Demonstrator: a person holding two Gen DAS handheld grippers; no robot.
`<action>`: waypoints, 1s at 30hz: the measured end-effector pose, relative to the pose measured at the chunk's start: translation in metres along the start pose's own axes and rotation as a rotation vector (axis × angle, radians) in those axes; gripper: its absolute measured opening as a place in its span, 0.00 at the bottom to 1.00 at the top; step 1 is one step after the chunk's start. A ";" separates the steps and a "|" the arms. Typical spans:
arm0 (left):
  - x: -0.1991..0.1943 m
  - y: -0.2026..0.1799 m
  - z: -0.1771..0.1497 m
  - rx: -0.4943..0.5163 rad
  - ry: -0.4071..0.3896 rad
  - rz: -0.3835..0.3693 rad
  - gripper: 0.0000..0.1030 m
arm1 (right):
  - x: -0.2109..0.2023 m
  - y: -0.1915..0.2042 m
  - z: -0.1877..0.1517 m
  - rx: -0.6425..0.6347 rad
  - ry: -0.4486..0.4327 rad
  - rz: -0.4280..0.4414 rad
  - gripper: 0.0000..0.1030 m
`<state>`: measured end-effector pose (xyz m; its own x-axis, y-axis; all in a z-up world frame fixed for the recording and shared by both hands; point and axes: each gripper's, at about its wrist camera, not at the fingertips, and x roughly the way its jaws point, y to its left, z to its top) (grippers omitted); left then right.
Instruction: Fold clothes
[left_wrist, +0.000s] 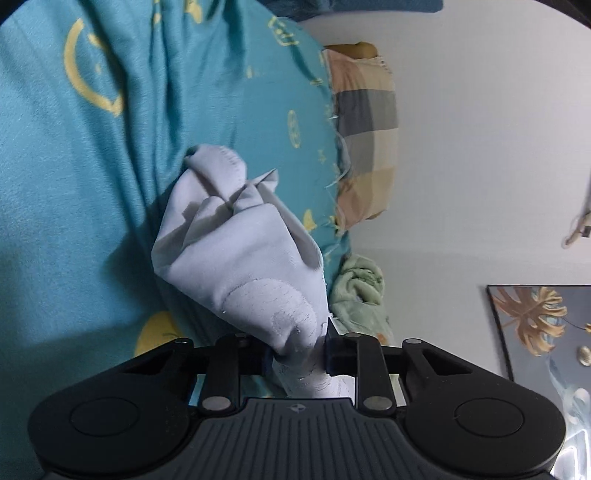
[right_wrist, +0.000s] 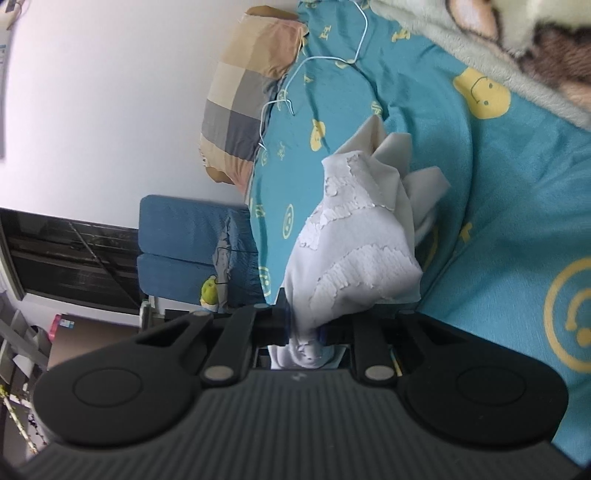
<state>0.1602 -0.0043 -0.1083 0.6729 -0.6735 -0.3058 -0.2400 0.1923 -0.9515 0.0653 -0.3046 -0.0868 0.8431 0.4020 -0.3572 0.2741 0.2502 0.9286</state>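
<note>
Closest to each lens is a black hand-held gripper clamped on cloth. From the left wrist, the left hand-held gripper (left_wrist: 299, 354) has its jaws pressed together on a bunched fold of the white garment (left_wrist: 240, 236), which rises from the jaws in a crumpled cone, with a stitched, rough-edged patch just above the grip. From the right wrist, the right hand-held gripper (right_wrist: 304, 330) is likewise closed on the same garment (right_wrist: 354, 236); cracked, peeling white print shows on the fabric above the jaws, and loose folds spread beyond it.

The garment hangs between the two grippers, in front of the bed (left_wrist: 74, 184), whose teal sheet carries yellow smiley faces and small yellow marks. Whether its far folds touch the sheet cannot be told.

At the bed's head end lies a checked pillow (right_wrist: 236, 103) in beige, grey and pink, against a pale wall. A thin white cord (right_wrist: 295, 74) trails across the sheet near the pillow. A green cloth (left_wrist: 356, 291) lies bunched at the bed's edge in the left view, and a plush blanket (right_wrist: 461, 48) covers the bed's far corner in the right view. Beside the bed stands a blue chair (right_wrist: 184, 243), and a leaf picture (left_wrist: 535, 325) hangs on the wall.
</note>
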 end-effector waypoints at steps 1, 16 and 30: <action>0.002 -0.007 -0.001 0.003 0.003 -0.010 0.24 | -0.007 0.003 -0.001 0.009 -0.002 0.009 0.16; 0.209 -0.277 -0.087 0.193 0.300 -0.073 0.24 | -0.179 0.097 0.169 -0.044 -0.294 0.093 0.16; 0.385 -0.318 -0.282 0.455 0.568 -0.213 0.26 | -0.290 0.078 0.328 -0.284 -0.562 -0.170 0.16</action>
<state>0.2983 -0.5262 0.0852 0.1795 -0.9694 -0.1673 0.2505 0.2095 -0.9452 -0.0056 -0.6903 0.1227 0.9335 -0.1657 -0.3180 0.3565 0.5241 0.7735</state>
